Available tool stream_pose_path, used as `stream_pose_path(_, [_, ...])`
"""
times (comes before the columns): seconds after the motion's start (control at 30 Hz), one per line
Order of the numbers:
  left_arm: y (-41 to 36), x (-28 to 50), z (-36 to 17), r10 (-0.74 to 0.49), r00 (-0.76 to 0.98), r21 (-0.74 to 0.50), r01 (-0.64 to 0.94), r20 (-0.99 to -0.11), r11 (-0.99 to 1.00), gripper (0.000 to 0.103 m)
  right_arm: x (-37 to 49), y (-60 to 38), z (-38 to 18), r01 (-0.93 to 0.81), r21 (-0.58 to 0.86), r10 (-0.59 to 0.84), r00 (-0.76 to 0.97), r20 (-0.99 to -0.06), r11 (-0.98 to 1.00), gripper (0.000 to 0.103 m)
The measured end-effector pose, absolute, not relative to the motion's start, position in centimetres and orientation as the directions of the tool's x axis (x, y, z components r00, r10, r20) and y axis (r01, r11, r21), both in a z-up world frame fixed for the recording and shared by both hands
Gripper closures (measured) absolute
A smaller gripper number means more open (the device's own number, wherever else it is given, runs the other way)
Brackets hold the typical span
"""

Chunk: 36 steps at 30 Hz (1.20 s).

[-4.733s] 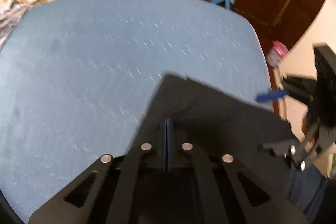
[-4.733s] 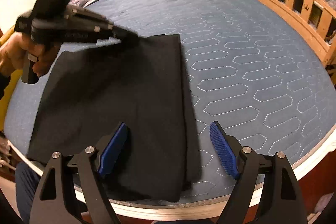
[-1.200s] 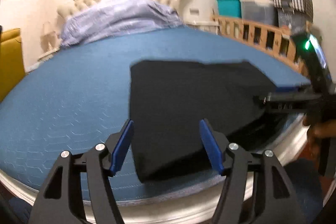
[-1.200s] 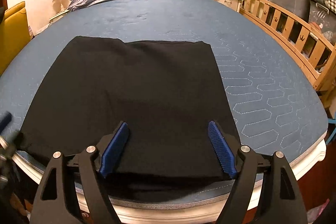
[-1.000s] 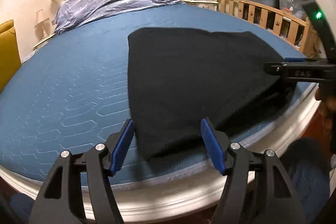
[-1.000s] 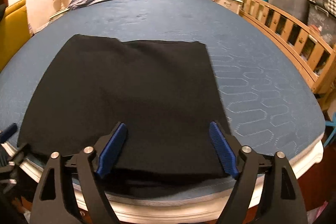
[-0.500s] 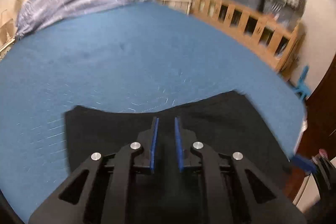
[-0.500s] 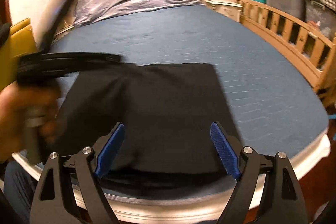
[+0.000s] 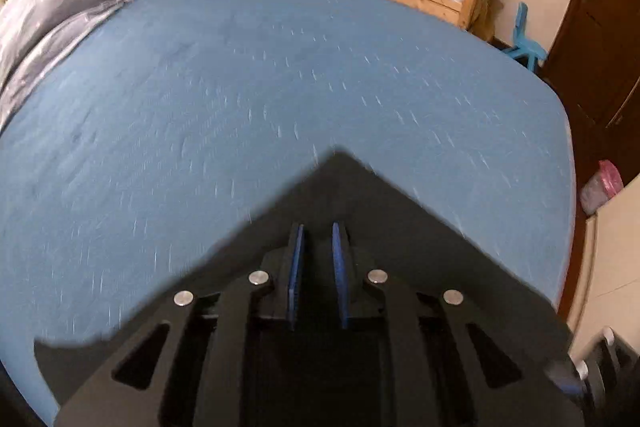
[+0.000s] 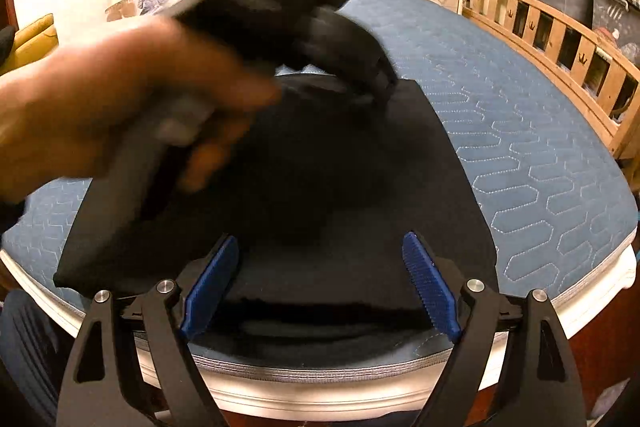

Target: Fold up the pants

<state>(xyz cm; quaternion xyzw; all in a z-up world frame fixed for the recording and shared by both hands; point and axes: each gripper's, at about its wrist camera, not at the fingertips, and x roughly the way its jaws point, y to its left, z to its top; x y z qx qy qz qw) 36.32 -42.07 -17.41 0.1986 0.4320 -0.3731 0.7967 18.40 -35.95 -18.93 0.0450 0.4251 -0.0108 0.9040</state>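
The left claw (image 9: pixel 316 259), its pads nearly together but gripping nothing I can see, hovers over the far corner of the pants (image 10: pixel 320 187), which lie on the bed (image 10: pixel 540 131) just ahead of the wide-open, empty right claw (image 10: pixel 320 279).

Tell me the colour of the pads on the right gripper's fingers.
Blue pads, ribbed, on black fingers; clearest in the right wrist view.

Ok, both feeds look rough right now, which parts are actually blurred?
Left wrist view: the blue mattress stitching smears into streaks and the black pants edge is soft, while the left tool is sharp. Right wrist view: the hand holding the left tool is motion-blurred; the right tool and mattress quilting stay crisp.
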Motion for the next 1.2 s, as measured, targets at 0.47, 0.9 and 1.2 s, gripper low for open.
stream_pose_path(0.47, [-27.2, 26.5, -10.2, -0.339, 0.663, -0.051, 0.413, -0.667, 0.909, 0.039, 17.2, -37.4, -16.9, 0.111, 0.128, 0.025, 0.653, -0.757, 0.986, 0.022])
stream_pose_path(0.9, [-29.4, 14.7, -17.1, -0.27, 0.672, 0.066, 0.43, -0.689, 0.9, 0.036, 28.3, -42.1, -16.9, 0.107, -0.059, -0.11, 0.588, -0.801, 0.993, 0.023])
stream_pose_path(1.2, [-26.1, 9.3, -15.2, -0.318, 0.694, 0.018, 0.43, -0.646, 0.903, 0.018, 24.2, -50.0, -15.9, 0.329, -0.057, -0.244, 0.56, -0.792, 0.943, 0.023])
